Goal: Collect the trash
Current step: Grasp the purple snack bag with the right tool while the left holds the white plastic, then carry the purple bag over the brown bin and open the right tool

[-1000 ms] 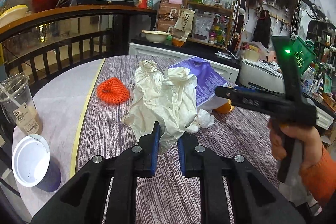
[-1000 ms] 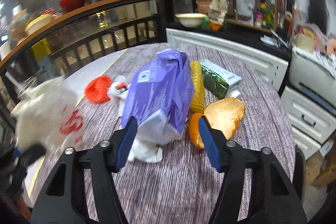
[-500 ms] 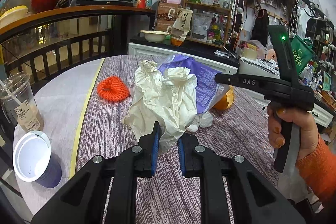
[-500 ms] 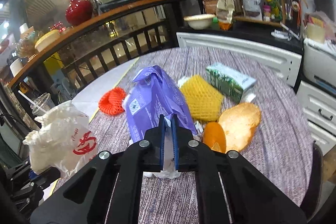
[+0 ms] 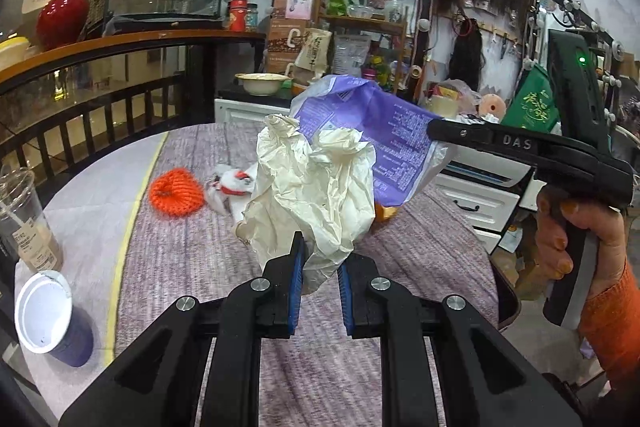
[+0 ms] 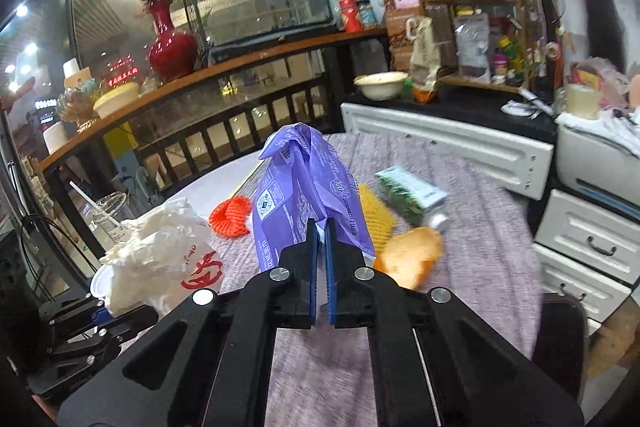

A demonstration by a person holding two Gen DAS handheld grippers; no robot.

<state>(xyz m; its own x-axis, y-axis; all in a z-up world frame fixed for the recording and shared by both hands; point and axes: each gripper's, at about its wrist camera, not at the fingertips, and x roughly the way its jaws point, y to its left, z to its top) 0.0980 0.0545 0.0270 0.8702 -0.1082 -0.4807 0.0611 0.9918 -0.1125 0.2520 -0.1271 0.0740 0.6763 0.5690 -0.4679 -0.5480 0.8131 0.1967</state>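
Lifted since before, purple wrapper (image 6: pixel 304 195) hangs upright from right tongs (image 6: pixel 321 247).

Left claw (image 5: pixel 319 261) pointing down and forward, blue pads pinching a crumpled cream bag (image 5: pixel 316 187). Right claw (image 6: pixel 321 239) clamped tight on the purple packet (image 6: pixel 304 187), raised clear of the bench, apparently. Right hand (image 5: pixel 576 227) wrapped round the handle, orange sleeve (image 5: pixel 612 319) at the wrist.
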